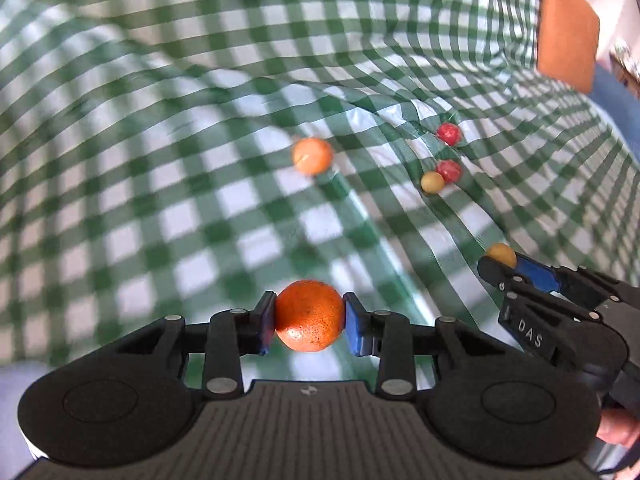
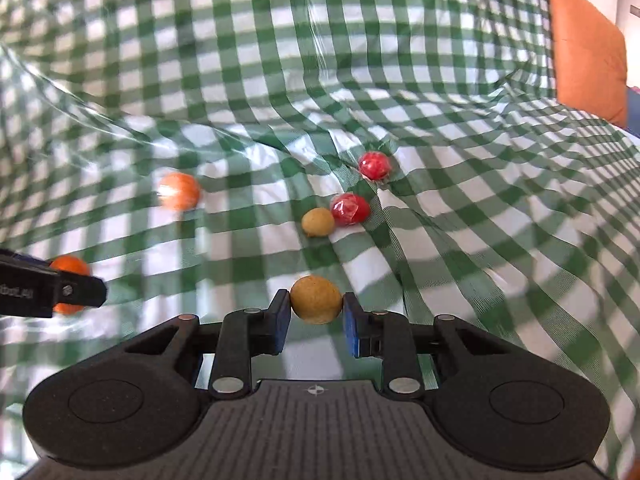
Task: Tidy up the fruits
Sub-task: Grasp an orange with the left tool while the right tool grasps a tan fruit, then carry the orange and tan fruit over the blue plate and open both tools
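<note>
My left gripper (image 1: 309,322) is shut on an orange (image 1: 309,315) and holds it above the green checked cloth (image 1: 160,160). My right gripper (image 2: 316,312) is shut on a yellow fruit (image 2: 316,299); it shows at the right of the left wrist view (image 1: 501,255). On the cloth lie a second orange (image 1: 312,155) (image 2: 179,191), a small yellow fruit (image 1: 432,182) (image 2: 317,222) and two red fruits (image 1: 449,133) (image 1: 449,171) (image 2: 374,165) (image 2: 350,209). The lower red fruit touches the small yellow one.
The cloth is wrinkled and rises in folds behind the fruits. An orange-brown cushion (image 1: 568,28) (image 2: 586,48) stands at the far right edge. The left gripper with its orange shows at the left of the right wrist view (image 2: 68,285).
</note>
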